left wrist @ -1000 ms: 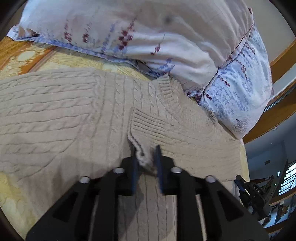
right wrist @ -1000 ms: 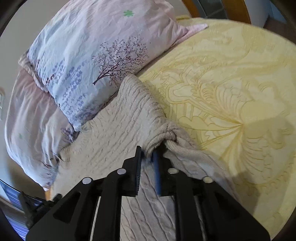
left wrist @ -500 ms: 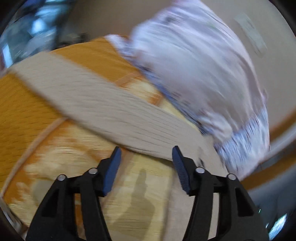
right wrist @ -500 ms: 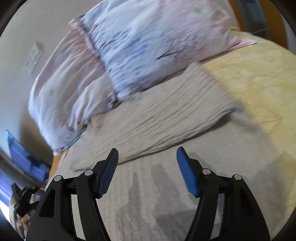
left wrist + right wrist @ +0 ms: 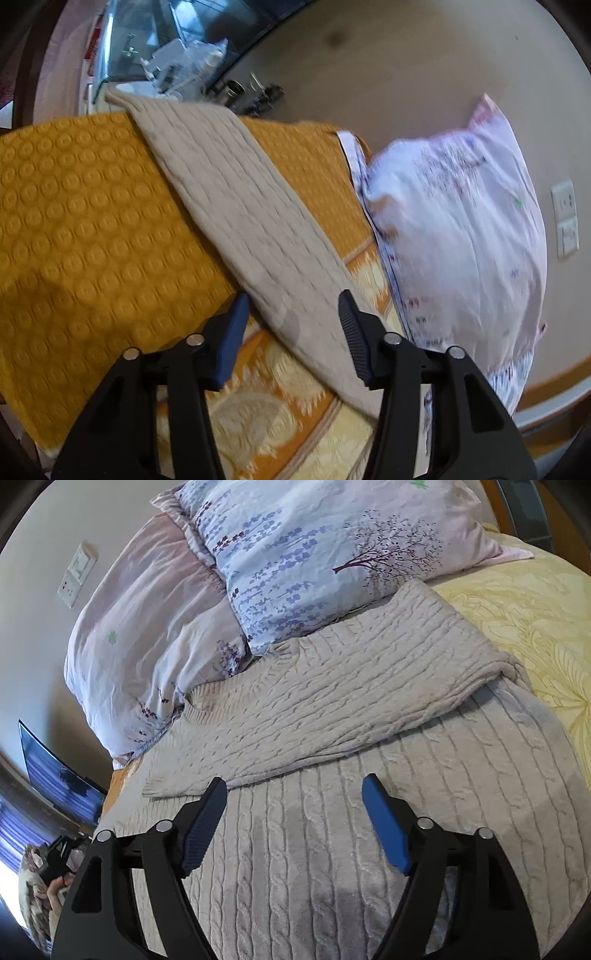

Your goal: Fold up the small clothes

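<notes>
A beige cable-knit sweater (image 5: pixel 369 812) lies flat on the bed, with one sleeve (image 5: pixel 332 709) folded across its chest. My right gripper (image 5: pixel 293 812) is open and empty, just above the sweater's body below that sleeve. In the left wrist view the other sleeve (image 5: pixel 240 221) stretches out across the orange bedspread (image 5: pixel 81 221) toward the bed's edge. My left gripper (image 5: pixel 291 321) is open and empty, with its jaws on either side of that sleeve near its shoulder end.
Two floral pillows (image 5: pixel 314 554) lie against the wall at the sweater's collar; one shows in the left wrist view (image 5: pixel 461 240). The yellow patterned bedspread (image 5: pixel 535 609) spreads to the right. Clutter and a glass surface (image 5: pixel 166 55) lie beyond the bed's edge.
Both grippers let go of the sweater and opened. The right one left its sleeve folded across the chest. The left one swung away to the outstretched sleeve.
</notes>
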Motion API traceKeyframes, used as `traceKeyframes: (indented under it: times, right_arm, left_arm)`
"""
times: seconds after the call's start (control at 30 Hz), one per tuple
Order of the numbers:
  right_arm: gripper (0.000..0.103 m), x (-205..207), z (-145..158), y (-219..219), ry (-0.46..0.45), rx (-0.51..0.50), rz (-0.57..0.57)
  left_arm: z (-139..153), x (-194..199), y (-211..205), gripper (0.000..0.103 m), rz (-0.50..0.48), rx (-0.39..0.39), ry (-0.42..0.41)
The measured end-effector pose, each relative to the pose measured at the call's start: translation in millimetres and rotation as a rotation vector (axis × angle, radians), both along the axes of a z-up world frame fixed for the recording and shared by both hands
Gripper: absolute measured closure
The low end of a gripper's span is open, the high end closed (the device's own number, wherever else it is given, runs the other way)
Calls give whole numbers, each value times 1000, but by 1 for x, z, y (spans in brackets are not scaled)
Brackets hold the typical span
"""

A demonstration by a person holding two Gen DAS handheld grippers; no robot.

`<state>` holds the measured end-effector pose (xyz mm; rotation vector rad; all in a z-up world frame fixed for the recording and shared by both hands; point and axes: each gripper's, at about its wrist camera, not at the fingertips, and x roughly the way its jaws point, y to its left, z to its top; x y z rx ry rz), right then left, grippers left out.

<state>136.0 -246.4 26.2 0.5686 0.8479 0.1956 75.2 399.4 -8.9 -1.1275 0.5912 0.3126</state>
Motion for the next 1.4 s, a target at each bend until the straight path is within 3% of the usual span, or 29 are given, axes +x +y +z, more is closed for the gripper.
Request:
traceKeyframes:
  times: [0.17, 0.23, 0.33, 0.43, 0.67, 0.8, 0.93, 1.1, 1.17, 1.23, 1.33, 1.4]
  right_arm:
    - [23, 1, 0, 0, 0, 1, 3]
    - [22, 1, 0, 0, -1, 5, 5]
    - [21, 1, 0, -2, -3, 20, 6]
    - [21, 1, 0, -3, -6, 34, 8]
    - [21, 2, -1, -7, -12, 67, 7]
    - [21, 2, 0, -9, 2, 78, 20]
    - [21, -4, 7, -18, 7, 79, 14]
    - [21, -11, 19, -41, 7, 35, -33]
    - [21, -12, 25, -47, 13, 0, -45]
    - [21, -9, 31, -49, 21, -22, -37]
    - [21, -1, 45, -41, 6, -65, 14]
    - [21, 7, 60, -25, -32, -105, 88]
  left_arm:
    - [-6, 5, 13, 73, 26, -32, -3]
    - [-9, 8, 17, 93, 24, -38, 14]
    - [-7, 7, 17, 96, 24, -38, 5]
    - [18, 10, 5, 97, 3, 18, -49]
    - [92, 46, -76, 97, -191, 132, -225]
    - [118, 81, -167, 97, -413, 162, -305]
    - [114, 108, -269, 97, -638, 205, -320]
    - [72, 131, -378, 97, -854, 242, -221]
    - [55, 137, -396, 95, -900, 236, -166]
    - [43, 134, -404, 83, -955, 240, -129]
    - [48, 117, -394, 64, -1000, 262, -152]
    - [58, 103, -370, 63, -996, 273, -200]
